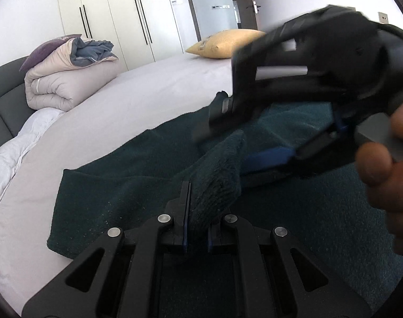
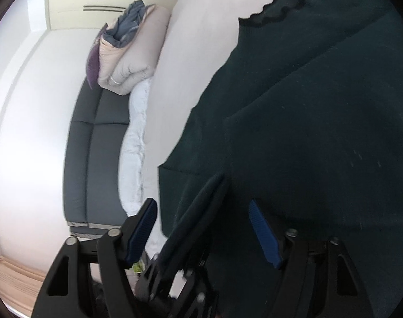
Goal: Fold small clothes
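Left wrist view: the left gripper (image 1: 197, 221) has its jaws clenched on a thick fuzzy fold of the dark green sweater (image 1: 116, 193), spread on the smooth pale bed (image 1: 127, 106). The right gripper (image 2: 204, 230) stands parted around a raised fold, pads clear; scalloped collar (image 2: 278, 8) beyond.

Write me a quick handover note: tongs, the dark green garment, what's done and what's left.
Left tongs: shut on a bunched fold of the dark green garment.
Right tongs: open, pads not pressing, a lifted fold between them.
Garment lies on the bed, partly doubled over.
Done: one fold begun.
Left: probably grip with the right, finish folding, flatten.
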